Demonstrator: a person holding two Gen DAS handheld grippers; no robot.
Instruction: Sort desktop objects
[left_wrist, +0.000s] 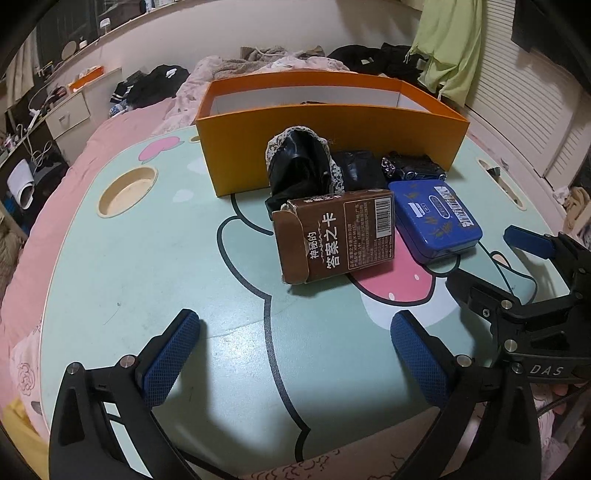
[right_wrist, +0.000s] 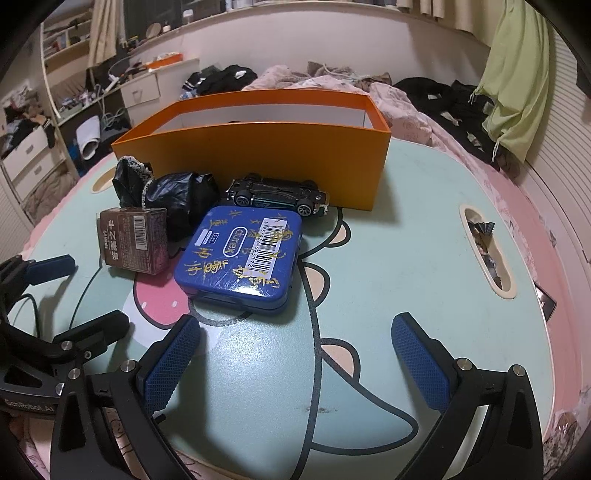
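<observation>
Orange box (left_wrist: 325, 147) at counter (left_wrist: 147, 258) rear; card box (left_wrist: 332, 240), tin (right_wrist: 240, 254), car (right_wrist: 277, 194), black bag (left_wrist: 299, 166) before it (untouched). Left gripper (left_wrist: 295, 354), right gripper (right_wrist: 295, 354): both wide, empty.

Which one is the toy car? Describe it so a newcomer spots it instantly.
Find the orange box at the back of the cartoon table. The toy car lies right along the foot of its front wall, just behind the blue tin. It is the only thing with wheels: small, dark and glossy, unlike the crumpled black bag beside it.
</observation>
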